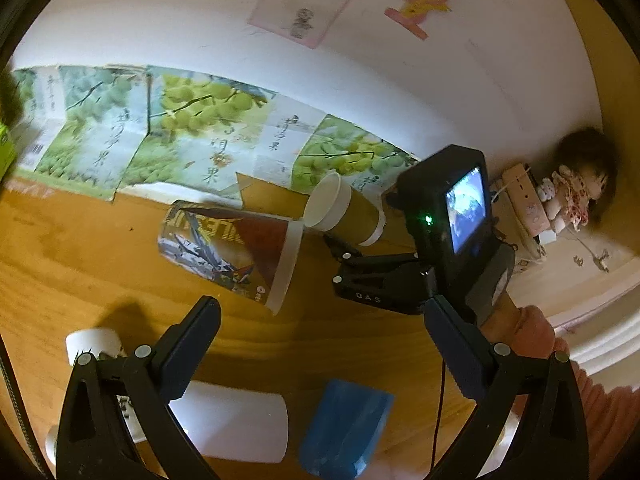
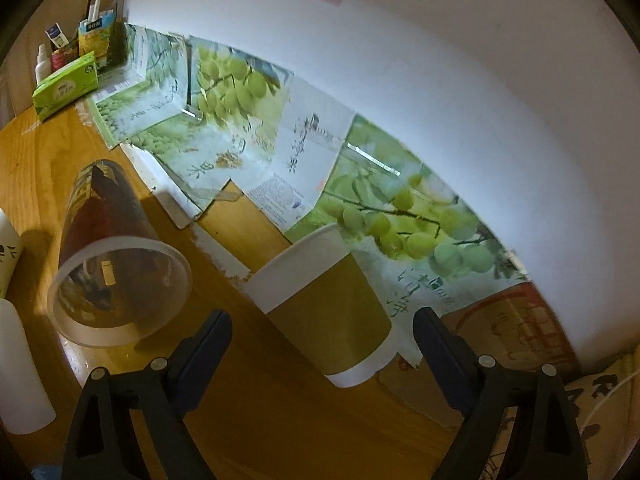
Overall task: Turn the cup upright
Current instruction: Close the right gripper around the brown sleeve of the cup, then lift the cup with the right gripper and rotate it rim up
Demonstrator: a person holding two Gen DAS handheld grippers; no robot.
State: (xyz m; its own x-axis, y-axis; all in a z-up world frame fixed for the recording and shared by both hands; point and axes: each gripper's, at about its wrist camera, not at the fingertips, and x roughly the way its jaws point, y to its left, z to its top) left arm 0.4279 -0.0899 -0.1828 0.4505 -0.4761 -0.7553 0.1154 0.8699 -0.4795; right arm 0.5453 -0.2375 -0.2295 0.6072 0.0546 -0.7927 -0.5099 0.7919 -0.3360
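"DAS" on right gripper (image 1: 340,240) body, other print too blurred to read

I see the brown cup (image 2: 328,312) with its white rim band and white base band, tipped over, mouth toward the printed cup (image 1: 236,252), base toward me in my right view. It sits on the wooden table by the grape posters. In my left view the brown cup (image 1: 344,210) shows its white inside, rim right beside the printed cup's rim.

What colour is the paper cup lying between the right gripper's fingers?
The paper cup is mustard brown with white bands at rim and base; clearest in the right wrist view.
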